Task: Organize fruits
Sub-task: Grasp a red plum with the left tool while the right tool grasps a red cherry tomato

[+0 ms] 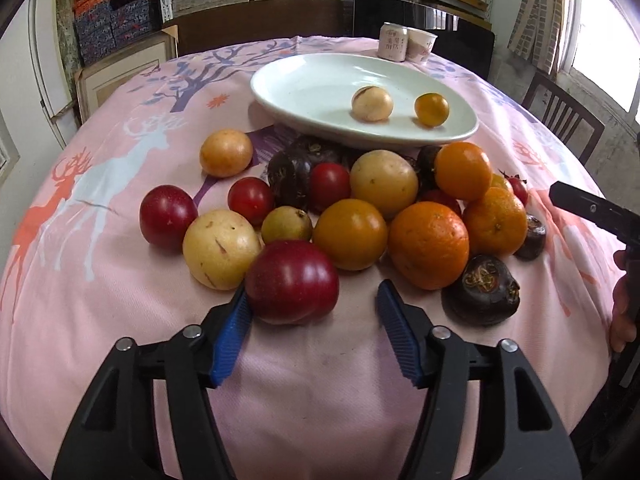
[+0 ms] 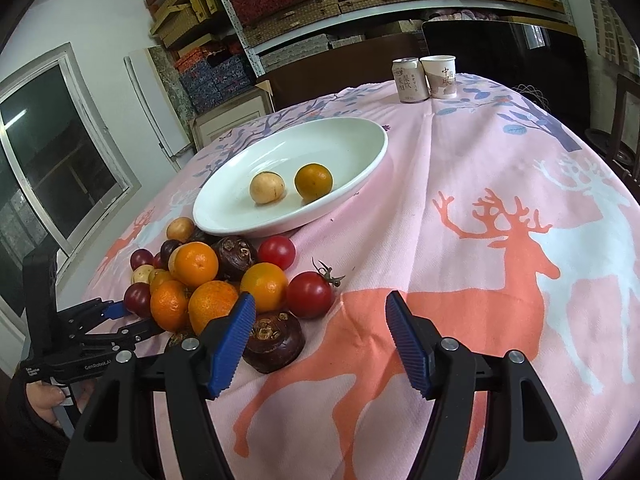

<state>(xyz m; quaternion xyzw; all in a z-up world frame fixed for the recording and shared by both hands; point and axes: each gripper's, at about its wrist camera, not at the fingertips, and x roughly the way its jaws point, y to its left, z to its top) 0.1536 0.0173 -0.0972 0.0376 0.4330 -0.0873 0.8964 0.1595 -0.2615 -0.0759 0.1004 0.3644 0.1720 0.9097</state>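
A heap of fruit [image 1: 360, 208] lies on the pink deer cloth: oranges, yellow fruits, red tomatoes and dark purple ones. Behind it, a white oval plate [image 1: 280, 100] holds a pale yellow fruit [image 1: 372, 103] and a small orange [image 1: 431, 109]. My left gripper [image 1: 313, 290] stands open at the heap's near edge. A dark red plum [image 1: 292, 280] rests against its left pad, with a gap to the right pad. My right gripper [image 2: 320, 300] is open over the cloth, right of the heap. A stemmed tomato [image 2: 310, 294] lies just beyond its tips, and a dark purple fruit [image 2: 274, 342] beside its left finger.
A drink can [image 2: 408, 80] and a paper cup [image 2: 440, 76] stand at the table's far edge. A wooden chair [image 1: 564, 120] is at the right. Shelves of boxes fill the back wall. A hand [image 2: 44, 400] holds the left gripper's handle.
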